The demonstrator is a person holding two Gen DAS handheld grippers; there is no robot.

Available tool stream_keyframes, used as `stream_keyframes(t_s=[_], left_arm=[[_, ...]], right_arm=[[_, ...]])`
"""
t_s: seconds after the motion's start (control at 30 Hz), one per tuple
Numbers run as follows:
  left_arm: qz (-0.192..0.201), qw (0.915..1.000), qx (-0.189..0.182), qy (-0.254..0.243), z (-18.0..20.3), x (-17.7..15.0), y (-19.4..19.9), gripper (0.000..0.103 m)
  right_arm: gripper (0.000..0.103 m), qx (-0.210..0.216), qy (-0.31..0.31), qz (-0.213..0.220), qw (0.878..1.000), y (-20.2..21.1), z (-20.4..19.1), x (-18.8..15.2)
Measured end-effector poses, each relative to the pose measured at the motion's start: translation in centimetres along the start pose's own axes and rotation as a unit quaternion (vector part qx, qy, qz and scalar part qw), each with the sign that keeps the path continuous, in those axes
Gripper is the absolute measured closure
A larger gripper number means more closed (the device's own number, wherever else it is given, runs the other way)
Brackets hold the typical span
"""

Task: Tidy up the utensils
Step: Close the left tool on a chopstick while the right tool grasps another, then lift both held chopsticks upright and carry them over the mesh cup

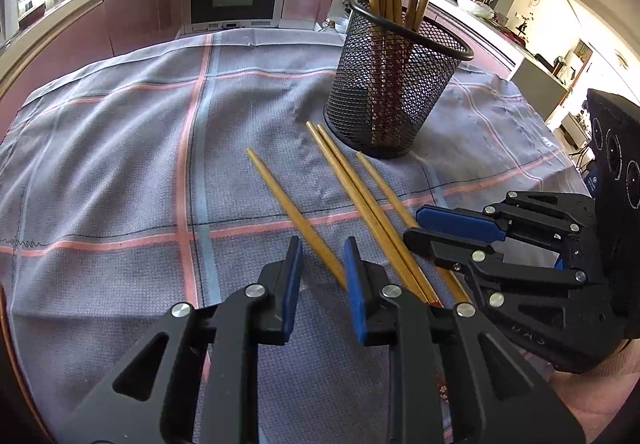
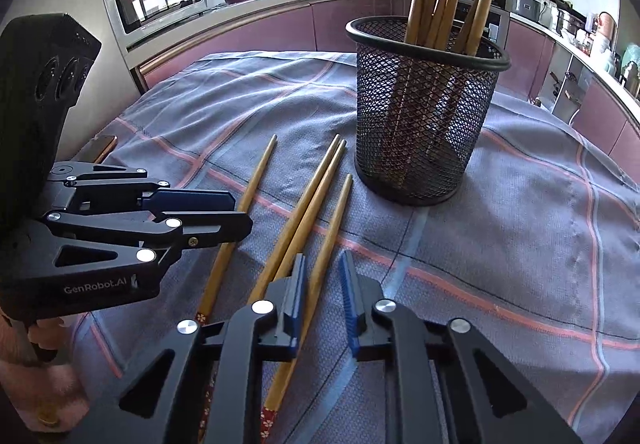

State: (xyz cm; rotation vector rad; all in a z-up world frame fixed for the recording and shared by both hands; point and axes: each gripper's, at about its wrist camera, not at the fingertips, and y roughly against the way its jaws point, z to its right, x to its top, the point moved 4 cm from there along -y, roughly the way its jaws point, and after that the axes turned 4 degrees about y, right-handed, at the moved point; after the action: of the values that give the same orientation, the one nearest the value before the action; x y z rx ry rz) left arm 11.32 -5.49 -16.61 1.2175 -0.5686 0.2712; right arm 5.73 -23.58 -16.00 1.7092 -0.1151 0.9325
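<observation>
Chopsticks (image 2: 308, 203), four loose ones, lie on the checked cloth (image 1: 120, 163) in front of the mesh cup (image 2: 424, 115), between & under both tools. Wood, tapered, patterned red ends; more stand upright in the cup. Right gripper (image 2: 323, 272): jaws nearly together around one stick, tho real contact can't be told. Left gripper (image 1: 322, 256): narrow gap, leftmost stick running between pads, apparently not pinched.

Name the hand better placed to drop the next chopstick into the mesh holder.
Right. The right tongs are closed on the rightmost loose chopstick, whose tip lies close to the mesh holder. The left tongs stand open around the leftmost chopstick, farther from it.
</observation>
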Motion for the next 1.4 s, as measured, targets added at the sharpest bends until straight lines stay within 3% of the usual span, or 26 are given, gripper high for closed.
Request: stream_keyframes(t_s=[0.17, 0.3, 0.47, 0.7, 1.07, 1.33, 1.37, 1.4], left_arm=[[0.000, 1.0000, -0.001, -0.002, -0.2, 0.0, 0.3, 0.089], [0.000, 0.9999, 0.013, -0.004, -0.6, 0.1, 0.1, 0.082], [-0.001, 0.9999, 0.017, -0.004, -0.8, 0.8, -0.4, 0.083], [0.008, 0.9994, 0.034, 0.008, -0.7, 0.8, -0.4, 0.091], [0.025, 0.9992, 0.025, 0.019, -0.5, 0.6, 1.5, 0.100], [0.041, 0.9991, 0.008, 0.011, -0.2, 0.8, 3.5, 0.099], [0.038, 0.9992, 0.010, 0.010, -0.3, 0.8, 3.3, 0.097], [0.036, 0.9992, 0.011, 0.012, -0.3, 0.8, 3.1, 0.087]], right_arm=[[0.098, 0.006, -0.007, -0.002, 1.000, 0.3, 0.4, -0.2], [0.096, 0.001, -0.002, -0.004, 1.000, 0.2, 0.3, 0.0], [0.096, 0.003, -0.004, -0.002, 1.000, 0.0, 0.3, 0.2], [0.098, 0.016, -0.018, 0.006, 1.000, 0.6, 0.9, -0.1], [0.098, 0.056, -0.024, 0.045, 0.997, 3.8, 1.5, -0.1], [0.098, 0.067, -0.033, 0.083, 0.994, 6.6, 2.1, 0.5], [0.098, 0.068, -0.034, 0.086, 0.993, 6.7, 2.2, 0.6], [0.098, 0.067, -0.035, 0.087, 0.993, 6.8, 2.2, 0.6]])
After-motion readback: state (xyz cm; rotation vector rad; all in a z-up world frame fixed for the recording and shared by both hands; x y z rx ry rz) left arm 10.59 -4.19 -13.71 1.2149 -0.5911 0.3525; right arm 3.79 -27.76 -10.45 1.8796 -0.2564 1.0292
